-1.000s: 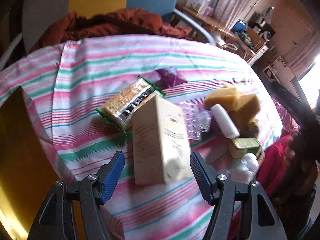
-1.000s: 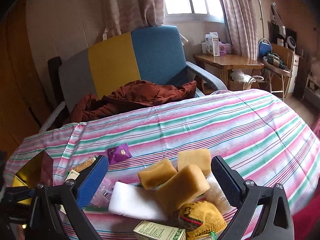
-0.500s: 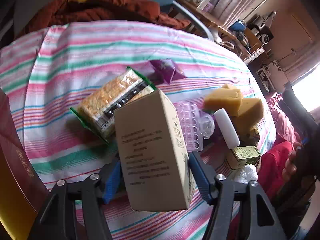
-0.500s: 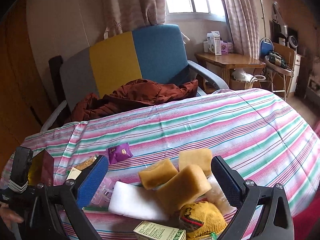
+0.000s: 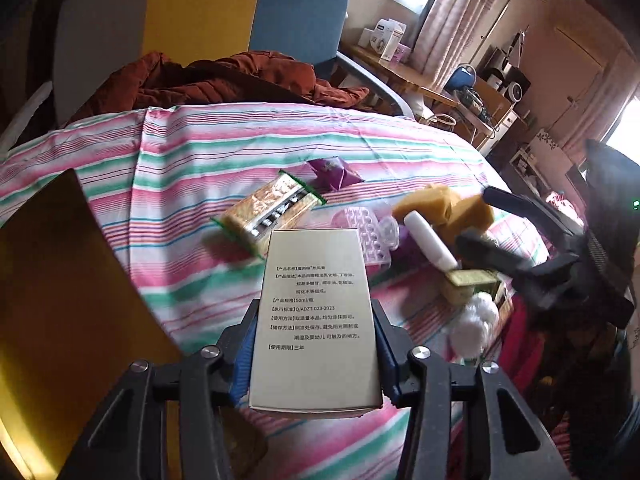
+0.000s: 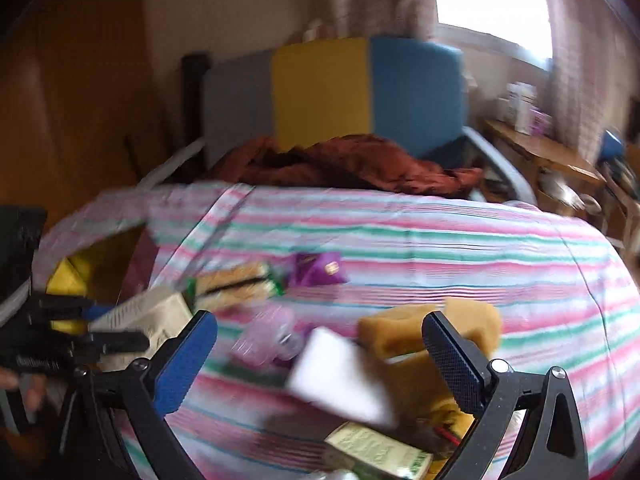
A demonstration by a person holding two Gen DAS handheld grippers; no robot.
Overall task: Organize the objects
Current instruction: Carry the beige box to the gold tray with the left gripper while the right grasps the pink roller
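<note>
My left gripper [image 5: 316, 354] is closing its jaws on the tall beige carton [image 5: 316, 320], a smooth stiff cardboard box with printed text, pads pressed to its two narrow sides and the box raised clear of the striped cloth [image 5: 180, 168]. I judge this the pick-up step, and the next move calls for carrying it level to the yellow-lined box [image 5: 60, 280] at the left. My right gripper [image 6: 320, 360] hangs with jaws spread and empty over the porous tan sponges [image 6: 404, 332], the white foam block [image 6: 340, 376] and a small green carton [image 6: 376, 450].
</note>
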